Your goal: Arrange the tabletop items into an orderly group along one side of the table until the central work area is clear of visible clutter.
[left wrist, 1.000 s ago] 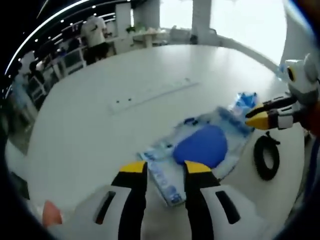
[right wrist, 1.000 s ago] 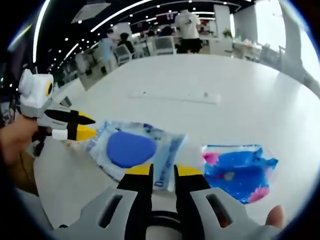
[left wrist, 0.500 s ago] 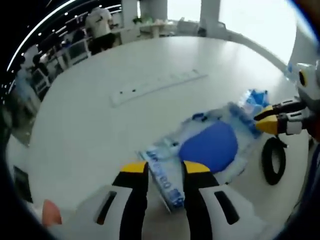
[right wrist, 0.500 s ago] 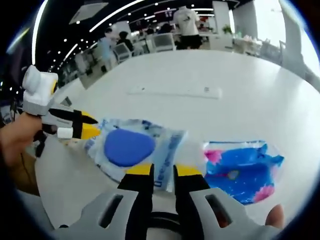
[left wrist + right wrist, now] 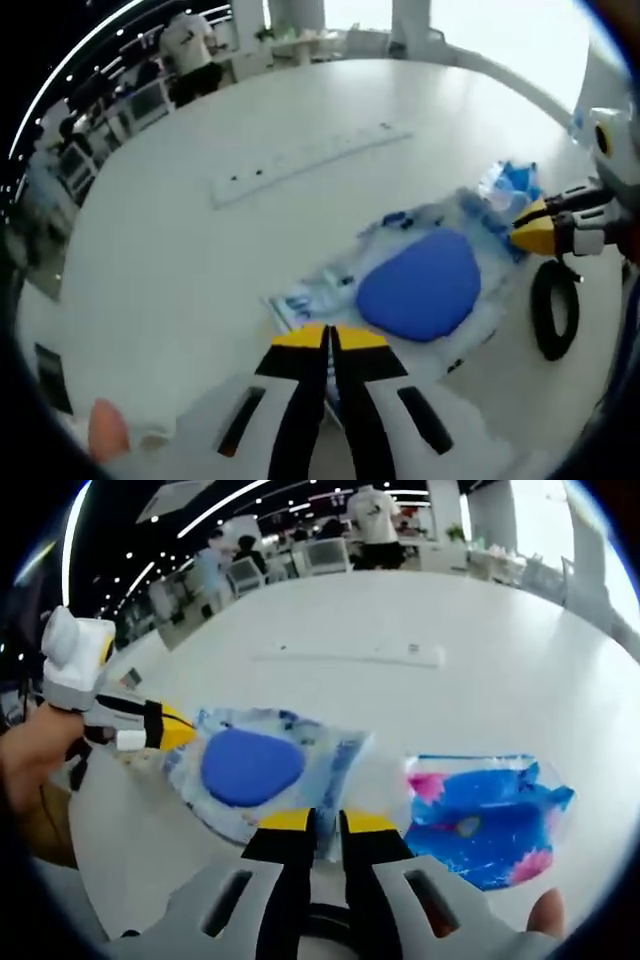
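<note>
A clear packet with a blue oval pad (image 5: 420, 290) lies flat on the white round table (image 5: 170, 260). My left gripper (image 5: 327, 338) is shut on the packet's near edge. In the right gripper view the same packet (image 5: 250, 770) lies left of centre, with the left gripper (image 5: 178, 730) pinching its left edge. My right gripper (image 5: 327, 825) is open by a narrow gap, and the packet's near corner lies between its jaws. It enters the left gripper view from the right (image 5: 528, 226). A second packet, blue and pink (image 5: 485, 815), lies beside the first (image 5: 505, 185).
A black ring (image 5: 555, 310) lies on the table by the right gripper. A white power strip (image 5: 310, 160) stretches across the table's far middle (image 5: 350, 657). Chairs, other tables and standing people are beyond the table's far edge.
The left gripper's jaws have shut on the blue-pad packet's edge. The right gripper's jaws have narrowed around the packet's other edge. Both views have edged closer to the packet.
</note>
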`<state>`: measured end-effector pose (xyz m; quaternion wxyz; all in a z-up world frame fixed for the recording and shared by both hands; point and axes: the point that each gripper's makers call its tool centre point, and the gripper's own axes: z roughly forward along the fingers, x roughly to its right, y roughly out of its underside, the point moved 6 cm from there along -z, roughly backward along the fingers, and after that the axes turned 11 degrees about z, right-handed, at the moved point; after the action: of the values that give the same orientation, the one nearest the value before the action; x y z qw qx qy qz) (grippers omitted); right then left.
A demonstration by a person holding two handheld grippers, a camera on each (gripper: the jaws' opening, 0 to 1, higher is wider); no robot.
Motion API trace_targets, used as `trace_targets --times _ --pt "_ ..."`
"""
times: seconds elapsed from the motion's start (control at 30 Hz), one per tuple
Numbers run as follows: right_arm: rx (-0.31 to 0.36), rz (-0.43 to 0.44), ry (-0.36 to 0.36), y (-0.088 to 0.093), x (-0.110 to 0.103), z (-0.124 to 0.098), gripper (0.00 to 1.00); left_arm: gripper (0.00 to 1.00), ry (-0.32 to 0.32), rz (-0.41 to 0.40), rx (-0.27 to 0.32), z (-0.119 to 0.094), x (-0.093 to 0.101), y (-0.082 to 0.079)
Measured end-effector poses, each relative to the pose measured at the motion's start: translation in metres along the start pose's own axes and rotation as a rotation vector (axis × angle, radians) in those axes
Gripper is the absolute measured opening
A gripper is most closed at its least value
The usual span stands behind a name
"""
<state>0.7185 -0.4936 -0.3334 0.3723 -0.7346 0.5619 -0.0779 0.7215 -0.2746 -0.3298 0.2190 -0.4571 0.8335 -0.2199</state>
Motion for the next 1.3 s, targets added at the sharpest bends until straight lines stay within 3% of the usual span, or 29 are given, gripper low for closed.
trace_targets --times 0.07,0.43,0.53,0.67,0.8,0.97,1.1,1.3 --pt "-0.006 -0.01 0.002 0.0 0.0 0.002 0.12 0.13 0.013 -0.03 0.013 0.0 0.0 -0.002" --pt "-0.045 0.0 -0.002 0.006 -0.001 0.011 0.05 0.16 0.007 -0.04 -0.005 0.005 -0.001 0.0" --pt "-0.048 0.0 -0.002 0.006 -0.002 0.011 0.03 0.21 -0.048 -0.029 0.048 0.0 -0.007 -0.006" --pt "-0.044 0.011 0.005 0.006 0.0 0.011 0.03 0.24 -0.081 -0.037 0.047 -0.003 -0.016 -0.004" --pt "-0.044 0.019 0.006 0.007 0.001 0.011 0.03 0.25 -0.021 -0.061 -0.021 0.003 -0.01 0.005" --pt "-0.042 0.022 0.002 0.007 0.001 0.01 0.03 0.19 -0.006 -0.064 -0.039 0.012 -0.002 0.01" --pt "-0.041 0.021 0.001 0.007 0.002 0.011 0.03 0.02 -0.012 -0.027 -0.034 0.01 0.001 0.004" --pt "-0.03 0.022 -0.002 0.004 0.001 0.007 0.03 0.0 -0.013 -0.057 -0.029 0.006 -0.001 0.001"
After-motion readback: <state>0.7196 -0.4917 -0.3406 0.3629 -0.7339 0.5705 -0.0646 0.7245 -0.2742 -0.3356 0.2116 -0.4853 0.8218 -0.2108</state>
